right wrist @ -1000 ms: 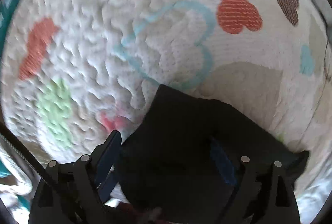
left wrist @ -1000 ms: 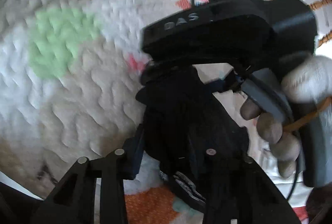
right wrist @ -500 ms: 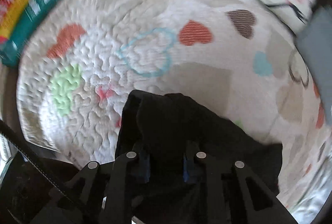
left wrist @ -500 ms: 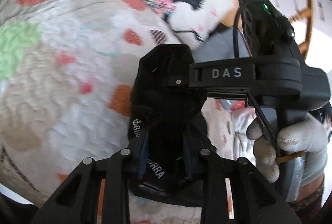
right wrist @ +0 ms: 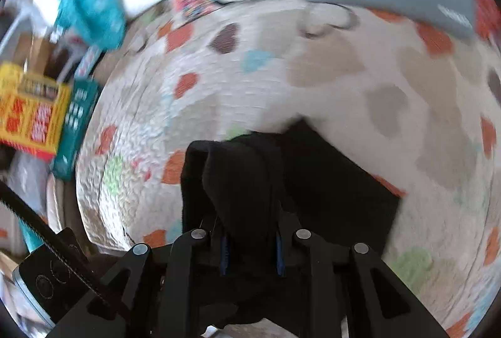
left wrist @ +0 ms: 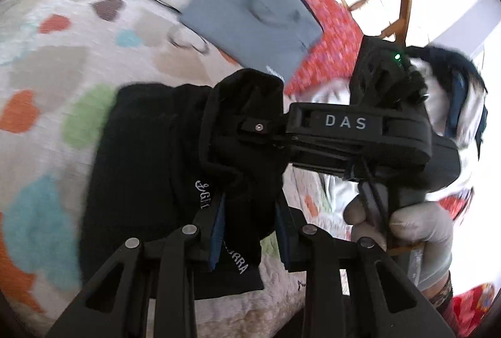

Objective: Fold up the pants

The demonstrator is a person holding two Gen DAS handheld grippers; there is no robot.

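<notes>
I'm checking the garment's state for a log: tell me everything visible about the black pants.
The black pants are a soft, matte knit, bunched and partly folded, with pale lettering near one edge. The left gripper and the right gripper are each shut on a raised fold, so the upper part is lifted while the rest drapes onto the heart-print quilt. Details are blurred.
</notes>
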